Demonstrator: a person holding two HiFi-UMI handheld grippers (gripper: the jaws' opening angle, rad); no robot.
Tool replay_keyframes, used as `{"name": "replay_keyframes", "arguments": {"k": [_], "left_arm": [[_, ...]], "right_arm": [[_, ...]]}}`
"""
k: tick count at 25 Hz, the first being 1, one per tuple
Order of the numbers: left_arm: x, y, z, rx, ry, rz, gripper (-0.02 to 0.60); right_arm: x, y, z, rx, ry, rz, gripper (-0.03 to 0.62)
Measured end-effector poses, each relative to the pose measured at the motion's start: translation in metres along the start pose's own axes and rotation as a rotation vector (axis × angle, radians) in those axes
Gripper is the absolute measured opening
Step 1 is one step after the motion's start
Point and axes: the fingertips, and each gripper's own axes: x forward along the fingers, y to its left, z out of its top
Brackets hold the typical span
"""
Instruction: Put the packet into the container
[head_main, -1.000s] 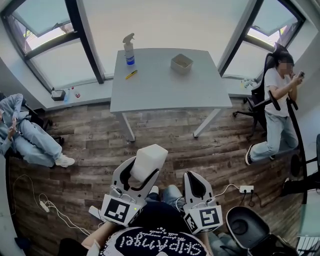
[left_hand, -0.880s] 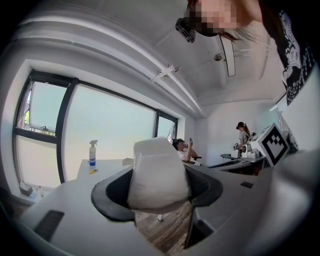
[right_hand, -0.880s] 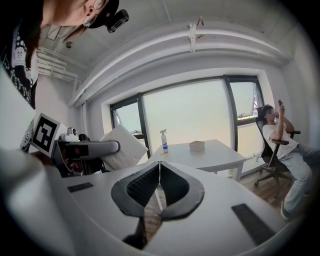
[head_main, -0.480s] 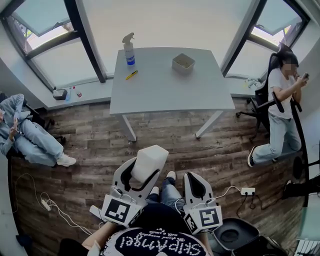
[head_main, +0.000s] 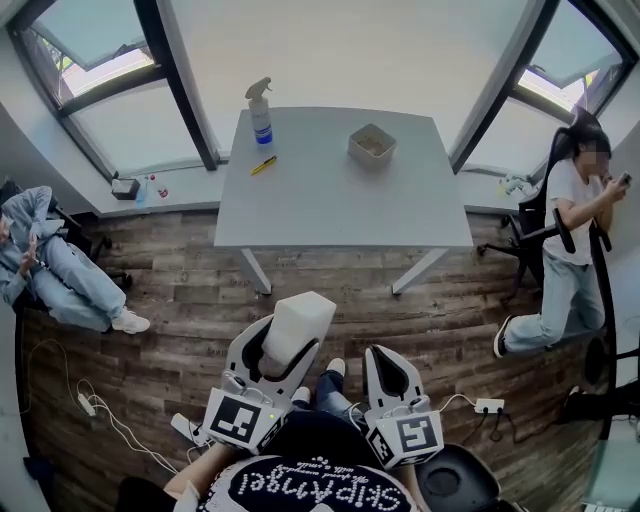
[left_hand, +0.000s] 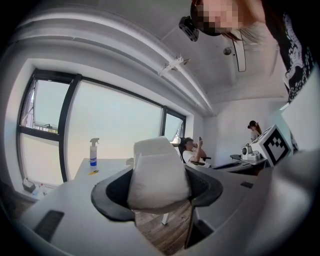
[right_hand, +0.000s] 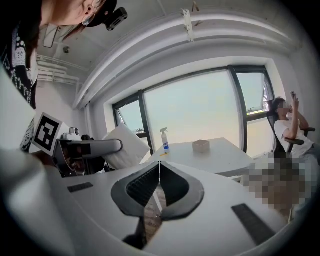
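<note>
In the left hand-held gripper (head_main: 288, 345): the white packet (head_main: 297, 325) is pinched between the jaws, above the floor (head_main: 180, 290).
Right hand-held gripper (right_hand: 160, 167): jaws are pressed together, empty.
Container (head_main: 371, 144): set near the surface's (head_main: 330, 205) far edge, well apart from the packet.

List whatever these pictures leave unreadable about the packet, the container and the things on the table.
- Container: contents too small in the head view. The right gripper view shows only its outer wall.
- Packet: the sides clamped by the left gripper are covered by its jaws. What it holds cannot be told.
- Yellow item beside the spray bottle: too small to identify.
</note>
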Motion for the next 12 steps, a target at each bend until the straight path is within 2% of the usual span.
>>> {"name": "replay_keyframes", "arguments": {"k": [12], "left_arm": [[0.052, 0.004, 0.011, -0.035, -0.011, 0.013, 0.284]], "right_arm": [[0.029, -0.04, 0.022, -0.014, 0.011, 0.034, 0.015]]}}
